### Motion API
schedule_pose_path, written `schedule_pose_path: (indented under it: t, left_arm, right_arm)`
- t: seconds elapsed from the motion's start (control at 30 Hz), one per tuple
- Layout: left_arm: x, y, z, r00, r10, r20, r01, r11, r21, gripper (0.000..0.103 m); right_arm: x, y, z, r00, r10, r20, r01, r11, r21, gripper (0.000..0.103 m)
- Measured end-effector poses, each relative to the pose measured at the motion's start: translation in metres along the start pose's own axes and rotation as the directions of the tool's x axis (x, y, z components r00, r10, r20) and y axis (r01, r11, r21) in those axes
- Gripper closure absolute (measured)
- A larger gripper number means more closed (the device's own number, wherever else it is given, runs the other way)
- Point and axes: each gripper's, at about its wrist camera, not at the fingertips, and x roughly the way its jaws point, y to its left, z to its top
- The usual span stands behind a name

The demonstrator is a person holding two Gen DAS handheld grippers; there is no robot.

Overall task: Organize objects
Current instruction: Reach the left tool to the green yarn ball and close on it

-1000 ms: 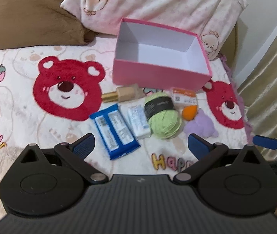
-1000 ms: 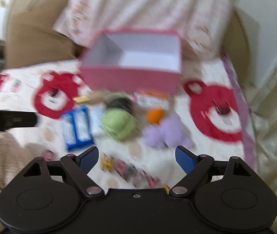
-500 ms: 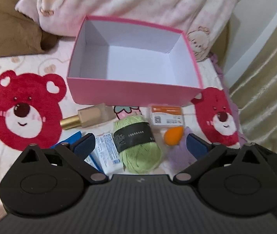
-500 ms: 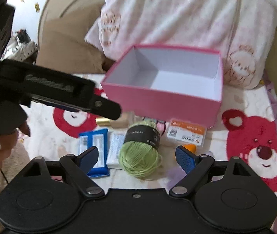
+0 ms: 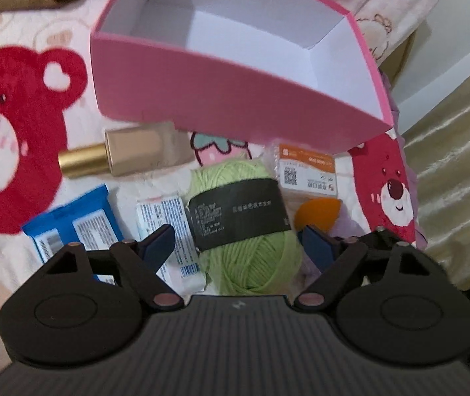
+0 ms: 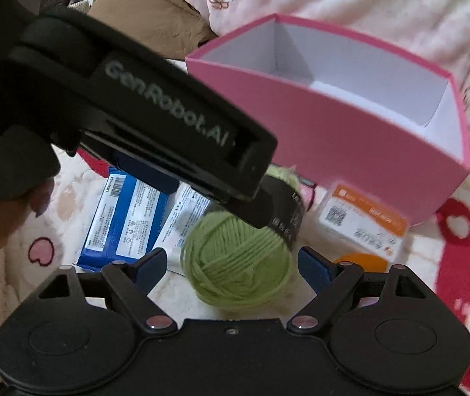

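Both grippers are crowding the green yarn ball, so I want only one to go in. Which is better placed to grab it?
Left, probably. The left gripper is open with the green yarn ball between its fingers. The right gripper also frames it, but the left one crosses above the ball in its view.

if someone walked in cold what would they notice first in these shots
The open pink box stands out first, empty and white inside, at the back of the bear-print blanket. Just in front of it lies a green yarn ball with a black label, framed by the open left tool. In the right wrist view, the left tool's black body stretches above the yarn, ahead of the open right tool.
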Motion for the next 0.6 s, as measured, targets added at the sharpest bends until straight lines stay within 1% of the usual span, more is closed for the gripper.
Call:
schedule_pose_path:
  t: [0.07, 0.13, 0.23, 0.27, 0.3, 0.33, 0.37, 0.4, 0.5, 0.6]
  left_arm:
    - [0.01, 0.002, -0.001, 0.999, 0.019, -0.031, -0.019, 1.0, -0.011, 0.02]
    - [0.017, 0.003, -0.001, 0.998, 0.036, -0.047, -0.037, 0.999, -0.013, 0.019]
    - [0.021, 0.004, -0.003, 0.999, 0.017, -0.042, -0.018, 0.999, -0.027, 0.02]
    - [0.021, 0.004, -0.005, 0.999, 0.01, -0.034, -0.011, 0.999, -0.03, 0.025]
    - [0.021, 0.005, -0.005, 1.0, 0.001, -0.028, -0.002, 0.999, -0.036, 0.045]
    - [0.02, 0.005, -0.006, 0.999, -0.014, -0.029, 0.013, 0.999, -0.049, 0.051]
    - [0.02, 0.006, -0.007, 0.999, -0.022, -0.025, 0.02, 0.998, -0.065, 0.051]
    - [0.02, 0.004, -0.008, 1.0, -0.021, -0.021, 0.019, 0.998, -0.059, 0.052]
    - [0.016, -0.001, -0.01, 1.0, -0.019, -0.004, 0.019, 0.999, -0.043, 0.053]
    - [0.009, -0.007, -0.014, 1.0, -0.016, 0.012, 0.016, 1.0, -0.017, 0.053]
  right_arm:
    - [0.007, -0.006, -0.007, 1.0, 0.019, 0.001, -0.019, 0.998, 0.052, 0.014]
    - [0.012, -0.009, -0.009, 1.0, 0.027, -0.006, -0.027, 0.997, 0.073, 0.014]
    - [0.011, -0.009, -0.007, 1.0, 0.029, 0.009, -0.03, 0.996, 0.079, 0.014]
    - [0.011, -0.009, -0.008, 1.0, 0.028, 0.011, -0.029, 0.996, 0.087, 0.015]
    - [0.01, -0.009, -0.01, 1.0, 0.019, 0.01, -0.02, 0.996, 0.09, 0.023]
    - [0.01, -0.008, -0.011, 1.0, 0.007, 0.007, -0.008, 0.996, 0.087, 0.027]
    - [0.009, -0.007, -0.012, 1.0, -0.003, 0.003, 0.002, 0.997, 0.082, 0.03]
    - [0.007, -0.006, -0.013, 1.0, -0.005, 0.01, 0.004, 0.997, 0.082, 0.034]
    - [0.0, -0.001, -0.015, 0.999, -0.017, 0.029, 0.015, 0.997, 0.071, 0.04]
    - [-0.007, 0.005, -0.017, 0.999, -0.018, 0.046, 0.016, 0.998, 0.059, 0.043]
